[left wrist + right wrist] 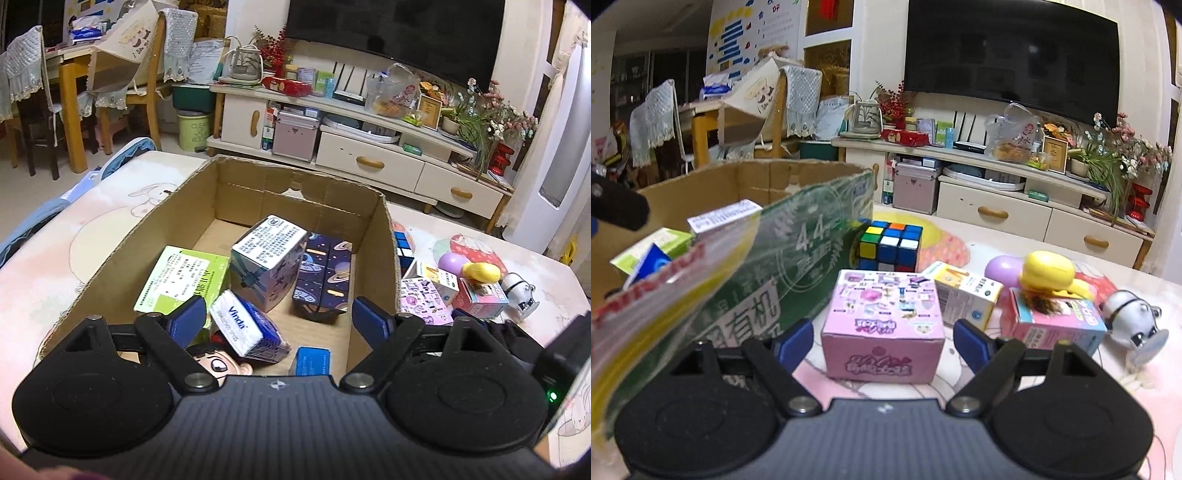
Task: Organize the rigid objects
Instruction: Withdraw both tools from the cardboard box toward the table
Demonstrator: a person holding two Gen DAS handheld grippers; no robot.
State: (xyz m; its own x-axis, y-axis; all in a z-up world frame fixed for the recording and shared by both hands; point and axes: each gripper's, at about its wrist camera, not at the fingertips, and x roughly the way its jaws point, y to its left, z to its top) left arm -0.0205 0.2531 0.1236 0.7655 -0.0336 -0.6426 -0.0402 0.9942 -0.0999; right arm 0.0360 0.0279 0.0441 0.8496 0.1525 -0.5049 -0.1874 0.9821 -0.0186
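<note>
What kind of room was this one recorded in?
Most likely a home living room: a wall-mounted television above a cream TV cabinet crowded with household items, and wooden dining chairs at a table behind.

Colours as I read them from both wrist views. Cardboard box: plain brown inside, green printed outer wall with white characters on my right view. Inside it: green-and-white carton; white box with a black print panel and blue-grey figures; dark navy cube with planets and rockets; blue-and-white Vinda tissue pack. On the bench, pale cloth with pink cartoon print: pink box with small multicoloured pictures; Rubik's cube, black frame, blue, white, yellow, green, orange stickers; lilac egg; yellow toy; pink-and-light-blue box; white-and-yellow carton. Claw pads blue on black arms.
</note>
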